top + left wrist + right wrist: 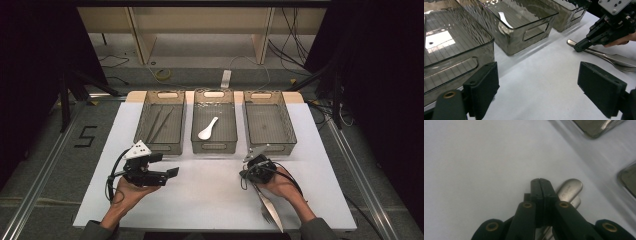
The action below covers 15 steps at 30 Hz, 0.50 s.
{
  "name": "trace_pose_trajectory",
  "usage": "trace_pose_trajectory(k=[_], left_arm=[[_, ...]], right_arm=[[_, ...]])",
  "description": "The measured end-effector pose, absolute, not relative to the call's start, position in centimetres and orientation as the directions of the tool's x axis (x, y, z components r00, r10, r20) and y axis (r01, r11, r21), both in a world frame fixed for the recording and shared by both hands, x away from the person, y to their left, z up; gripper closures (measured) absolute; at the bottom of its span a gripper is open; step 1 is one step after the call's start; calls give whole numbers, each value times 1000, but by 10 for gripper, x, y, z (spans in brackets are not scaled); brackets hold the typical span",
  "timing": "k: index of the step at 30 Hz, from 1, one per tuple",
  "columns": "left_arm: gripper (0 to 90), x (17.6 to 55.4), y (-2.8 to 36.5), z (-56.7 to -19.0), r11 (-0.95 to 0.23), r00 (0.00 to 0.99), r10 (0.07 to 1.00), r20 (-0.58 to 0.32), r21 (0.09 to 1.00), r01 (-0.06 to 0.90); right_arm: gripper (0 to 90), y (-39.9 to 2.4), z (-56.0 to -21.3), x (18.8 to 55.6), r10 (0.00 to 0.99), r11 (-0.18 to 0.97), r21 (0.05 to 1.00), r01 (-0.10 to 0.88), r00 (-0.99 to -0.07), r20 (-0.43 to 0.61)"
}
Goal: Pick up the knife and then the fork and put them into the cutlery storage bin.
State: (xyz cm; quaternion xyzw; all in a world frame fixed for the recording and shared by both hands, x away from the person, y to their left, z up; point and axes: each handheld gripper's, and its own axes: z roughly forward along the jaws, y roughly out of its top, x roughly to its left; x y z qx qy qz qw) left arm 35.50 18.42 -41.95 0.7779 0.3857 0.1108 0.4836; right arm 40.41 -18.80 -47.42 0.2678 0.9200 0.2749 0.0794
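From above, your left gripper [167, 171] sits on the white table [210, 195] in front of the left bin [160, 122], jaws apart and gripping nothing. Your right gripper [248, 167] rests in front of the right bin [269, 122], with metal cutlery [269, 207] running from under it back toward you. A white spoon [207, 129] lies in the middle bin [214, 122], and two thin dark sticks [159, 124] lie in the left one. A "5" [86, 136] is marked on the floor.

In your left gripper view, the wide-open pads [484, 85] frame bare table; across it your right gripper [584, 45] has its tips down at the handle ends of a fork [619, 58].

Your right gripper view shows the jaws pressed together with nothing between them, just over two stacked rounded metal handles [571, 187]. The stamped writing on the upper one is too blurred to read.
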Motion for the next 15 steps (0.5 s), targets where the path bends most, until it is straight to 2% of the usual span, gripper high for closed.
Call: trace_pose_trajectory(k=[15], left_arm=[[166,354,183,-419,-242,682,705,-194,838,489]], right_arm=[[900,-192,-473,404,554,706,530,470,-832,1]])
